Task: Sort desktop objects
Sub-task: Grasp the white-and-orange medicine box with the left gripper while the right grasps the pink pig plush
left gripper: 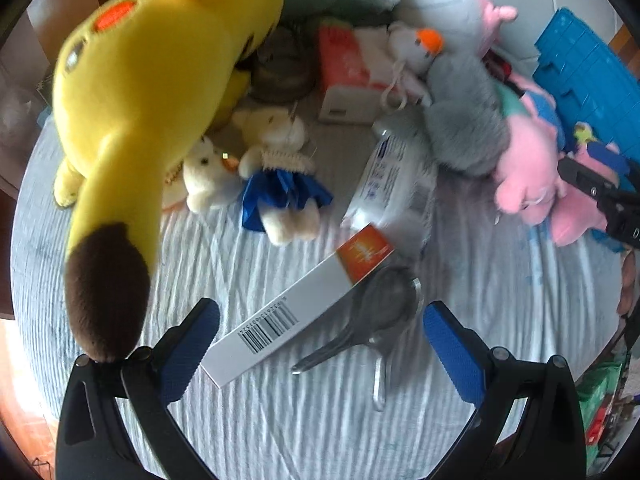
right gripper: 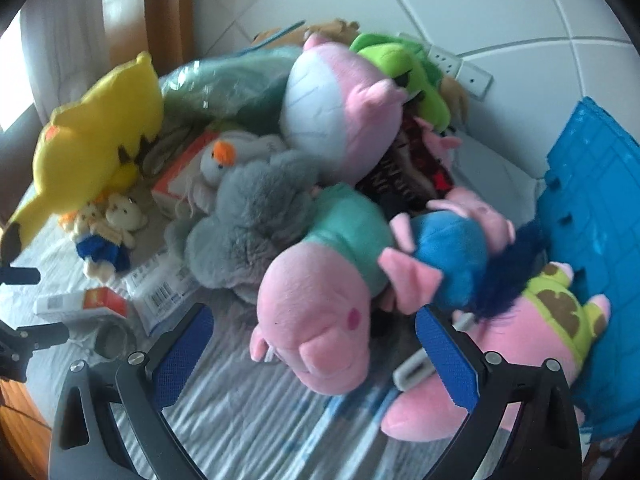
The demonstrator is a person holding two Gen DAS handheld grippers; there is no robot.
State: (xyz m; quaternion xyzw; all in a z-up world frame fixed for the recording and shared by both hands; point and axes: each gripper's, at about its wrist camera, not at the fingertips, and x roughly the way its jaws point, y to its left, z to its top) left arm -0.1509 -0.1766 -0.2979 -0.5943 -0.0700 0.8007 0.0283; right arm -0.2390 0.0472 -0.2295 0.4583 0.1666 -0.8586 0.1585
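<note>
Blue-padded left gripper [left gripper: 320, 344] gapes wide and empty, straddling the near white box [left gripper: 296, 312], seemingly ready to grab it.

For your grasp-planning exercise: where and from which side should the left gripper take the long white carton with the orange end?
Grip the long white carton with the orange end across its narrow width, mid-length, from above: it lies flat and diagonal before the open left gripper, its orange end overlapping a metal strainer.
</note>
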